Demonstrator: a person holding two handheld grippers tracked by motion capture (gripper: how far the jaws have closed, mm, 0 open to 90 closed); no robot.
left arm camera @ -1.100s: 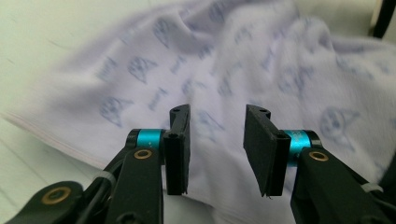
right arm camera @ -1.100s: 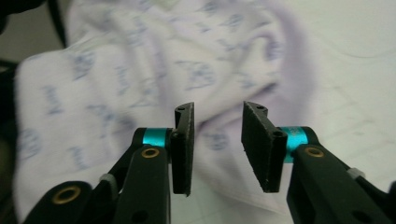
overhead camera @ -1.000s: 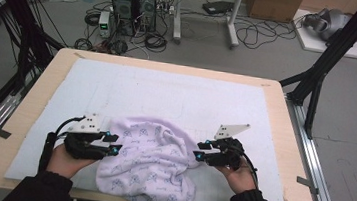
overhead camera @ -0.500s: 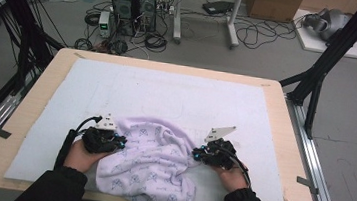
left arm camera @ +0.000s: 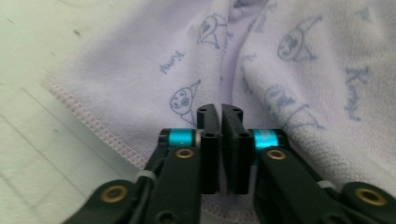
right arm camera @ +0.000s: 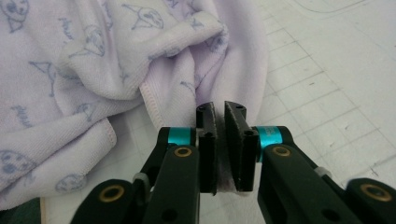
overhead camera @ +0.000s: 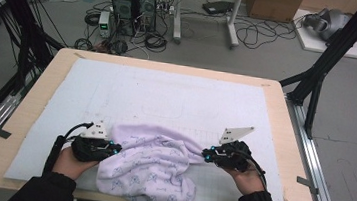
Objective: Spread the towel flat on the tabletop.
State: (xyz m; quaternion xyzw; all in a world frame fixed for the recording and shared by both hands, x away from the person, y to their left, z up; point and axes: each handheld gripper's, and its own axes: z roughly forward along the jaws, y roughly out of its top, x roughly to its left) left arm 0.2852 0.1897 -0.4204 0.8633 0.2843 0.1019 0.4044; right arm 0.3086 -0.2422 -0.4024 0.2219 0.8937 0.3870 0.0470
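Observation:
A lilac towel (overhead camera: 149, 173) printed with small cartoon figures lies crumpled at the near edge of the table. My left gripper (overhead camera: 117, 149) is at its left side. In the left gripper view the jaws (left arm camera: 220, 109) stand almost together over the towel (left arm camera: 303, 70), pinching a thin bit of cloth. My right gripper (overhead camera: 204, 155) is at the towel's right side. In the right gripper view it (right arm camera: 219, 106) has a hemmed fold of the towel (right arm camera: 70, 70) clamped between its pads. Both pairs of jaws have just been opening a little, with cloth still between them.
A white gridded mat (overhead camera: 166, 99) covers most of the wooden table (overhead camera: 285, 122). Black frame posts (overhead camera: 319, 80) stand at the table's right, and cables and computer boxes (overhead camera: 131, 0) lie on the floor beyond the far edge.
Both grippers came in against the towel's two sides and closed on its cloth. Since half a second ago the hands have drawn slightly outward.

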